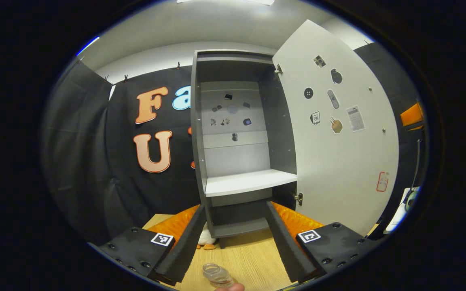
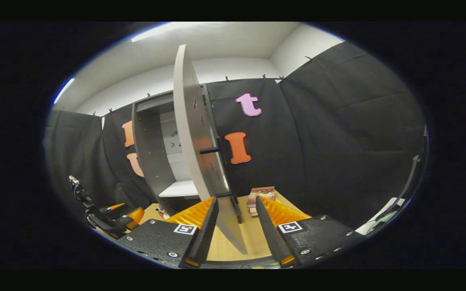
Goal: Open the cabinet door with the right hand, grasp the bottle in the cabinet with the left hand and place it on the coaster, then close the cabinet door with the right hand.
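The grey cabinet (image 1: 200, 133) stands open, and its white shelf (image 1: 249, 182) is bare. The white door (image 1: 338, 133) is swung out to the right. A clear bottle (image 1: 217, 275) stands on the wooden table (image 1: 253, 254), near the bases of my left gripper's (image 1: 236, 205) fingers. That gripper is open and holds nothing. A pinkish patch (image 1: 228, 287) lies just under the bottle; I cannot tell what it is. My right gripper (image 2: 237, 199) is open. The door's (image 2: 192, 133) lower edge, seen edge-on, runs between its fingers, close to the left one. The left gripper (image 2: 103, 218) shows far left.
A small white and orange toy (image 1: 206, 240) lies under the cabinet's base. A stack of small wooden pieces (image 2: 261, 196) sits on the table beyond the door. A black handle post (image 2: 210, 150) sticks out of the door. Black cloth walls close in all around.
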